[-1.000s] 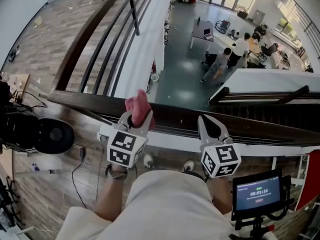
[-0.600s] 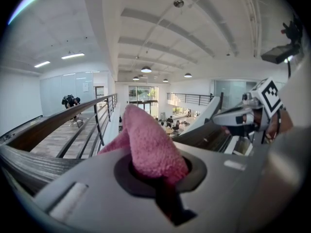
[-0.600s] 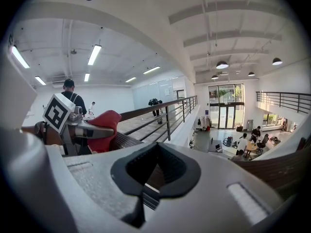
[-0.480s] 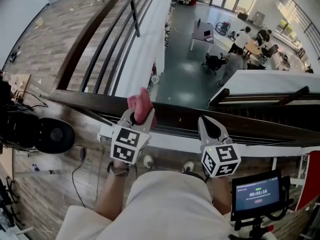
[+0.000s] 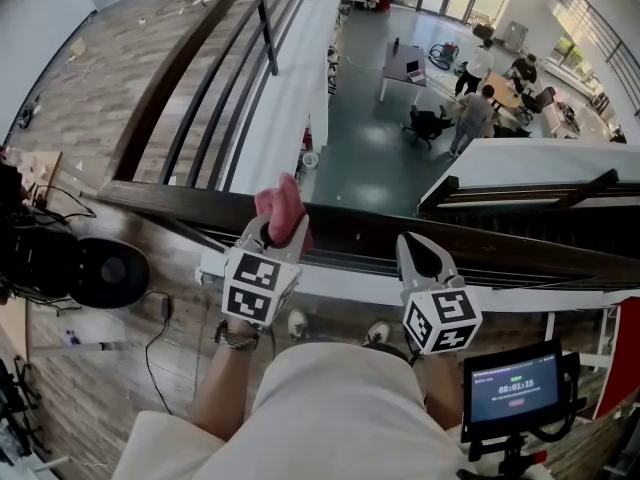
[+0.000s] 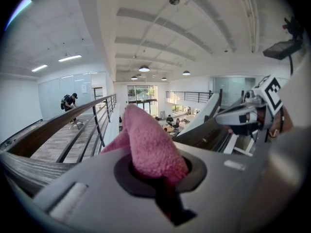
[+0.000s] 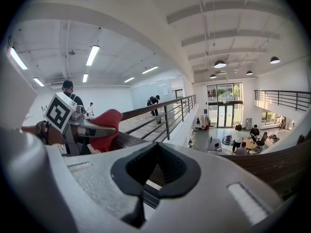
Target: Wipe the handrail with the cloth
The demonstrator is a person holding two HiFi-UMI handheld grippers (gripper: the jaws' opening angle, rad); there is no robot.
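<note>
Head view: the left gripper [image 5: 272,236] holds the pink cloth [image 5: 280,206] at the dark handrail [image 5: 350,230], as it did half a second ago. Left gripper view: its jaws pinch the cloth. Right gripper view: the right gripper [image 5: 418,251] has its jaws pressed together with nothing between them.

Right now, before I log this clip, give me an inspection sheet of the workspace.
Surface: dark wooden handrail crossing the head view, metal bars beneath.
Job's things: pink cloth at the rail; contact cannot be told.
Clutter: black equipment on the floor at left; screen on a stand at lower right.
Grippers: left gripper shut on the pink cloth; right gripper shut, nothing between its jaws.
Cables: black cable loose on the wooden floor.
Surroundings: open drop to a lower floor, people near tables there.
</note>
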